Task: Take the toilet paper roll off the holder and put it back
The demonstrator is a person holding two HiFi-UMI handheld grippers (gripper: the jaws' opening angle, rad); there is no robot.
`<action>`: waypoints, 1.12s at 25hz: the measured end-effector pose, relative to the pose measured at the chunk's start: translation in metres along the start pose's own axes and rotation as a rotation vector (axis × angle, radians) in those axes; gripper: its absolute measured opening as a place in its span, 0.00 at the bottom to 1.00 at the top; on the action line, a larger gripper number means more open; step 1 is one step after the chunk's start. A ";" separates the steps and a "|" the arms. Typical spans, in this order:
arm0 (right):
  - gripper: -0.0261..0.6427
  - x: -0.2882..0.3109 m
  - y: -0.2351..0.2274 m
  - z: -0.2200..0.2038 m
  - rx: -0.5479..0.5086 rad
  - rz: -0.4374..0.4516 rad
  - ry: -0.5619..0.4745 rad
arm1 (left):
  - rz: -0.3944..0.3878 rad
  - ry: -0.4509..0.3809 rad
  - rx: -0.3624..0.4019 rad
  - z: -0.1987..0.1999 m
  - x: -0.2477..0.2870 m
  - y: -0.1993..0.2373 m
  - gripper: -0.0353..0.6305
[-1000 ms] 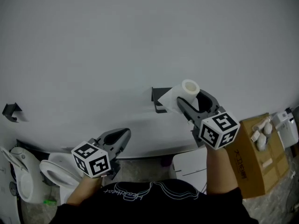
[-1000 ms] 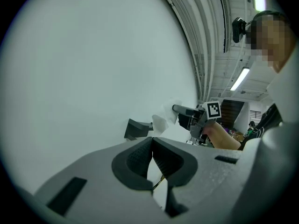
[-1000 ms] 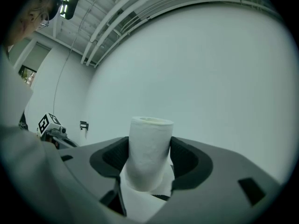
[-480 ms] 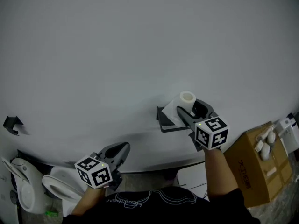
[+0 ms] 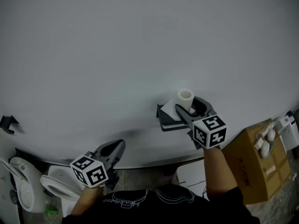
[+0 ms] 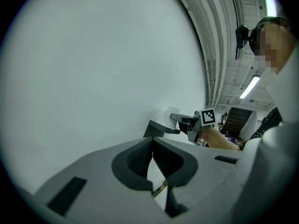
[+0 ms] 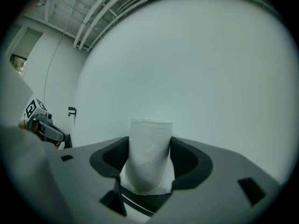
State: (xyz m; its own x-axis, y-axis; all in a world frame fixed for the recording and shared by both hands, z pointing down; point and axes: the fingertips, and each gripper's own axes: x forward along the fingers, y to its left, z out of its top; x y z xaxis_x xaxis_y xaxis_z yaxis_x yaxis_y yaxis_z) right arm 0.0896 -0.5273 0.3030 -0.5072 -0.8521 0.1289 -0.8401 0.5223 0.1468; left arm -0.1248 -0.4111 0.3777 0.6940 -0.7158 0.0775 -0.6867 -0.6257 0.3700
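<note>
The white toilet paper roll (image 5: pixel 185 96) stands upright between the jaws of my right gripper (image 5: pixel 189 104), which is shut on it. It sits just right of and above the dark wall holder (image 5: pixel 167 121), with a loose sheet hanging toward the holder. In the right gripper view the roll (image 7: pixel 150 143) fills the gap between the pads of the right gripper (image 7: pixel 148 162). My left gripper (image 5: pixel 119 144) hangs lower left by the wall, shut and empty. In its own view the left gripper (image 6: pixel 152 149) has its jaws touching, and the holder (image 6: pixel 156 129) shows far ahead.
A white wall fills most of the view. Below it are a toilet (image 5: pixel 52 178) at lower left, a white box (image 5: pixel 190 172) and a cardboard box (image 5: pixel 254 158) at lower right. A small black bracket (image 5: pixel 8 122) is on the wall at far left.
My right gripper has carried the roll down and closer to the holder. The left gripper has sunk lower and slightly left in the head view.
</note>
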 end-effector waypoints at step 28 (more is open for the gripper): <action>0.22 -0.109 0.094 0.057 0.145 0.140 -0.311 | -0.028 -0.053 0.060 0.015 -0.055 -0.063 0.06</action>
State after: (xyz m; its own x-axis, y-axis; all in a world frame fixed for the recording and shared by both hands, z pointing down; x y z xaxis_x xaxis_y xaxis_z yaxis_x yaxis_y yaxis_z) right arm 0.0548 -0.3869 0.2464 -0.6346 -0.7540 -0.1699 -0.7657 0.6432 0.0056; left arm -0.1224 -0.3368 0.3363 0.7015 -0.7124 0.0178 -0.6801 -0.6618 0.3153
